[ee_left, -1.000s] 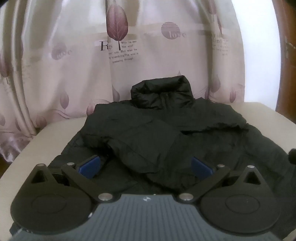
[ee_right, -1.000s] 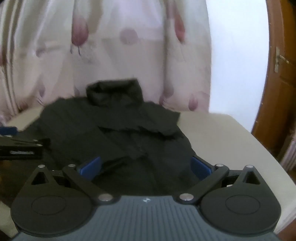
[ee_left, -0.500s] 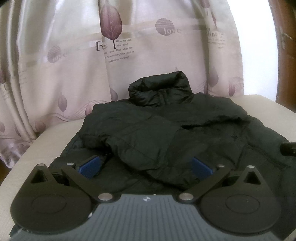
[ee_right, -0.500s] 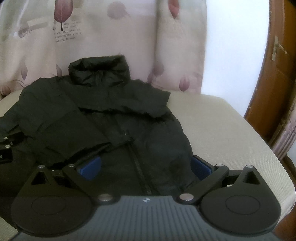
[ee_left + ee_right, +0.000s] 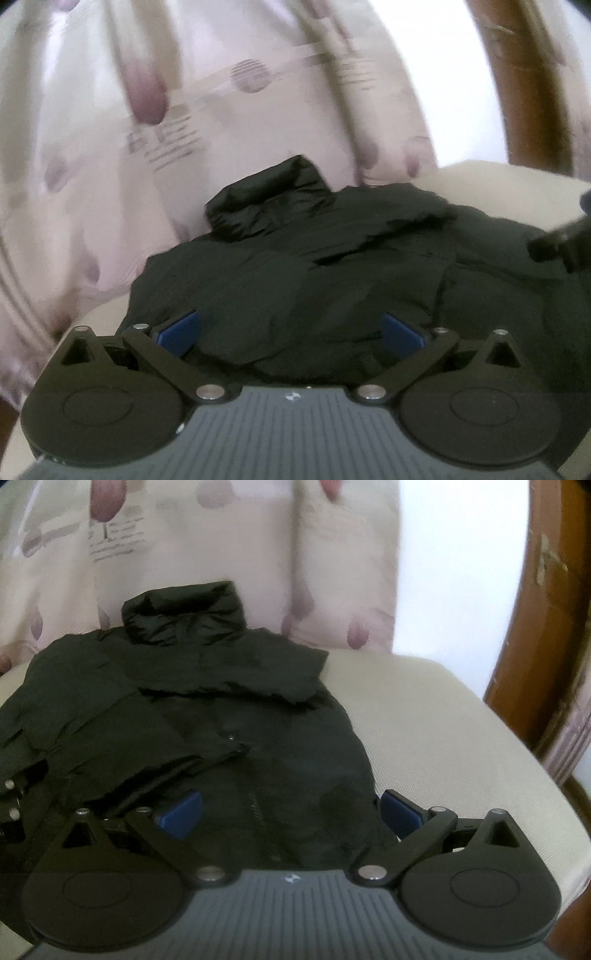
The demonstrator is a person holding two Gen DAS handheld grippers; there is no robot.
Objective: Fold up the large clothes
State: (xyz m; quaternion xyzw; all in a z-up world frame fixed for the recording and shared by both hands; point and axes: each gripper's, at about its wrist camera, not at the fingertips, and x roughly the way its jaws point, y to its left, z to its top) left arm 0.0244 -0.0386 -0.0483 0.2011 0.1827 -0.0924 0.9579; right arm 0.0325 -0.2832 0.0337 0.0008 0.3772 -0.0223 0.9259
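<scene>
A black padded jacket [image 5: 332, 266] lies on a cream table [image 5: 480, 177], collar toward the curtain, both sleeves folded in across the front. It also shows in the right wrist view [image 5: 229, 716]. My left gripper [image 5: 291, 330] is open, low over the jacket's near left part, nothing between its blue pads [image 5: 179, 330]. My right gripper [image 5: 291, 810] is open over the jacket's near right hem, empty. Part of the right gripper shows at the left wrist view's right edge [image 5: 561, 243]; part of the left gripper shows at the right wrist view's left edge [image 5: 11, 801].
A pink curtain with leaf prints [image 5: 166, 110] hangs behind the table. A brown wooden door frame [image 5: 546, 627] stands at the right. Bare cream tabletop [image 5: 443, 731] lies right of the jacket, with its edge near the door.
The left gripper has tilted and shifted left, so the jacket sits rightward and the view is blurred. The right gripper has moved closer to the jacket's lower right hem. Both stay open.
</scene>
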